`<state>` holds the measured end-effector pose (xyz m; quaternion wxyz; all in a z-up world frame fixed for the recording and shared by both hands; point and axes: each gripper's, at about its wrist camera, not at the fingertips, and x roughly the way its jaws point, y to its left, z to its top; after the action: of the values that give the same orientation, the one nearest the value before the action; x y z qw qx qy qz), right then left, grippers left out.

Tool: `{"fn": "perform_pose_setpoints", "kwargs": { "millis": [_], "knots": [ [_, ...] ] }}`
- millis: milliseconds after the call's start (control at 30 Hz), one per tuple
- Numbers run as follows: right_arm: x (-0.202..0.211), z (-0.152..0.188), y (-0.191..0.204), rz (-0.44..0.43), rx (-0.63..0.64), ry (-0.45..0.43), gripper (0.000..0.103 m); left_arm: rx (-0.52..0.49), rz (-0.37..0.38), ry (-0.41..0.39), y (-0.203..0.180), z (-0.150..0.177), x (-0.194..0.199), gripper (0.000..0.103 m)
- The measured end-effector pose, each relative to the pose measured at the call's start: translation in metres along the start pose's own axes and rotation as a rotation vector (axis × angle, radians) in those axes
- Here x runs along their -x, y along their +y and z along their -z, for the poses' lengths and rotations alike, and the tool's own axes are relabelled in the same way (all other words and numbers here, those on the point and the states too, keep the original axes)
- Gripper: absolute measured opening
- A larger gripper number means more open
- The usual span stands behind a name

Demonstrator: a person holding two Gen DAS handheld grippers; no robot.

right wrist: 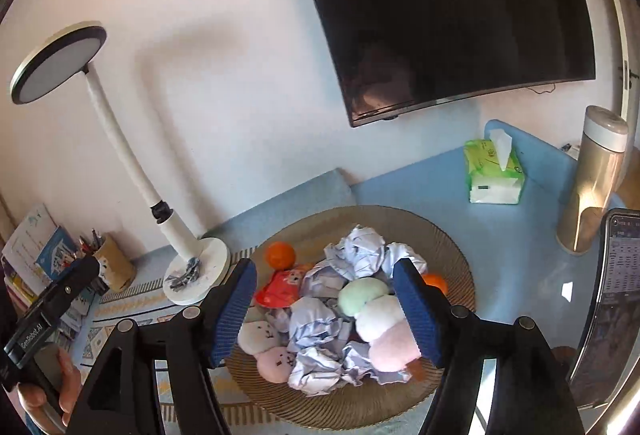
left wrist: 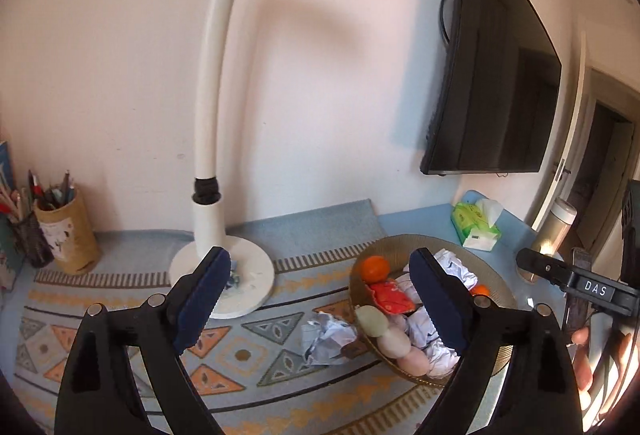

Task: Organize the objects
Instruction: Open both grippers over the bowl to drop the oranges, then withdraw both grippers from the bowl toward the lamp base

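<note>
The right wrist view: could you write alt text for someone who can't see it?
An open gripper hangs over a woven tray heaped with crumpled paper, plush toys and oranges. Behind stand a desk lamp, tissue pack and flask, below a dark wall screen.

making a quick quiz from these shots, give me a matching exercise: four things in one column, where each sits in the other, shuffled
Things:
1. orange
2. crumpled paper
3. tissue pack
4. pen cup

Places:
A. on the patterned mat, just outside the tray
B. on the blue surface under the TV
C. in the tray
D. far left, by the wall

Pairs: 1-C, 2-A, 3-B, 4-D
</note>
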<state>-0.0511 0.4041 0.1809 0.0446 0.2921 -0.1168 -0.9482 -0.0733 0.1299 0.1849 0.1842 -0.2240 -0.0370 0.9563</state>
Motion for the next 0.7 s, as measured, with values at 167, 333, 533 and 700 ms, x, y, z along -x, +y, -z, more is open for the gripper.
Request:
{"fn": "perform_pose_setpoints", "kwargs": {
  "millis": [167,333,533,700],
  "knots": [
    [-0.002,0.029,0.075,-0.139,0.115,0.038,0.071,-0.002,-0.15,-0.076,0.046,-0.008,0.068,0.096],
    [-0.033,0.092,0.127,-0.196,0.181,0.111,0.083,0.068,-0.244,-0.035,0.096,0.026,0.082,0.103],
    [-0.083,0.148,0.142,-0.085,0.264,0.158,0.083,0.165,-0.318,0.157,0.146,0.11,0.031,0.102],
    [-0.103,0.149,0.114,-0.06,0.147,0.211,0.083,0.207,-0.332,0.215,0.159,0.143,0.007,0.102]
  ]
}}
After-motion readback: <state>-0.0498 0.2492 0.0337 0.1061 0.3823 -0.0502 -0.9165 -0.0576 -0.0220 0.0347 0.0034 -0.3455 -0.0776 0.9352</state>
